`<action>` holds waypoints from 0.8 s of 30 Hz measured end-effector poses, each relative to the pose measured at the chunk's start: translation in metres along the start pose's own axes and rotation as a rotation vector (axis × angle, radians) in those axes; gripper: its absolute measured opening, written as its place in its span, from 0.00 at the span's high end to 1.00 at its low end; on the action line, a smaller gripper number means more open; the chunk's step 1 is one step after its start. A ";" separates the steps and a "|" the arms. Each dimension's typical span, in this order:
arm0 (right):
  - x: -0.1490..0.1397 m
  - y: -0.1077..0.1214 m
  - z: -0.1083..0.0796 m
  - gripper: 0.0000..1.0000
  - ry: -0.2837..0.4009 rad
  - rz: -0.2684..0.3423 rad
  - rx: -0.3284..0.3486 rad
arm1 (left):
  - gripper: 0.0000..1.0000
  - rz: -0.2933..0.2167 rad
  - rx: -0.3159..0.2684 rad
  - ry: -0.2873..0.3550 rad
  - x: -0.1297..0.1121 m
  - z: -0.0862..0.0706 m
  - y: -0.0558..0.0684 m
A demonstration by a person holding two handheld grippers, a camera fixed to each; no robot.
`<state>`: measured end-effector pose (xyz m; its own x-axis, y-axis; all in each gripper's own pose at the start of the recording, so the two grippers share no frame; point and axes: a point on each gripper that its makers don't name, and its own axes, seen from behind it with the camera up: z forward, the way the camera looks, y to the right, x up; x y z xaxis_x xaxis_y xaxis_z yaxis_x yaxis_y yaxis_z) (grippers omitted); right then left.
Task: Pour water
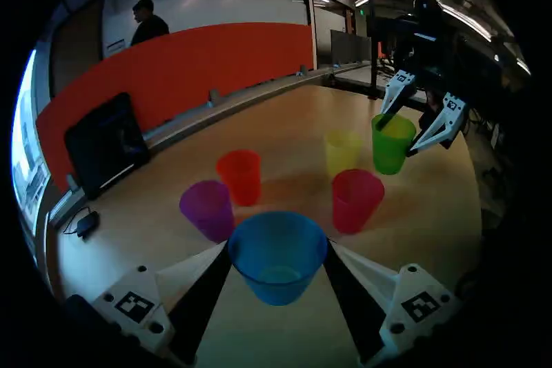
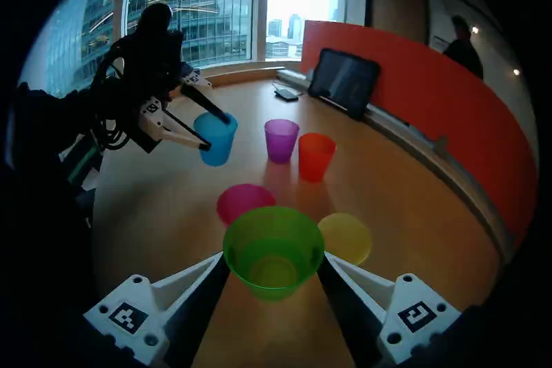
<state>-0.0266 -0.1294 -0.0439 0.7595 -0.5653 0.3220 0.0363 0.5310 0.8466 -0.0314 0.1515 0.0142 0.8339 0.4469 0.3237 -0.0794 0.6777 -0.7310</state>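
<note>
Blue cup (image 1: 277, 268) stands upright between the two fingers of the left gripper (image 1: 277, 249) in the left gripper view; both fingers press on its sides just under the rim, so the grasp is clenched on it. Beyond it on the wooden table (image 1: 290, 116) stand a purple cup (image 1: 208, 210), an orange cup (image 1: 240, 176), a red cup (image 1: 356, 200) and a yellow cup (image 1: 343, 152), near one another but apart. Farther off, the right gripper (image 1: 398, 138) clasps a green cup (image 1: 388, 154) just beside the yellow cup, one finger on each side.

In the right gripper view the green cup sits upright between the near fingers, gripped on both sides below the rim. The red cup and yellow cup stand just behind it, the purple cup and orange cup farther on, side by side. The left gripper holds the blue cup to the left of the purple cup; whether it rests on the table I cannot tell
</note>
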 end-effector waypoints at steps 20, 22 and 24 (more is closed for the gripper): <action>-0.026 -0.003 0.021 0.11 -0.038 0.008 0.004 | 0.11 -0.016 -0.021 -0.050 -0.030 0.024 0.011; -0.027 -0.003 0.022 0.11 -0.039 0.010 0.004 | 0.11 -0.016 -0.022 -0.052 -0.032 0.025 0.011; -0.028 -0.003 0.023 0.11 -0.041 0.012 0.005 | 0.11 -0.018 -0.024 -0.054 -0.033 0.026 0.012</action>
<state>-0.0633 -0.1300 -0.0460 0.7326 -0.5844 0.3489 0.0242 0.5347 0.8447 -0.0742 0.1600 0.0098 0.8043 0.4664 0.3682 -0.0515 0.6721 -0.7387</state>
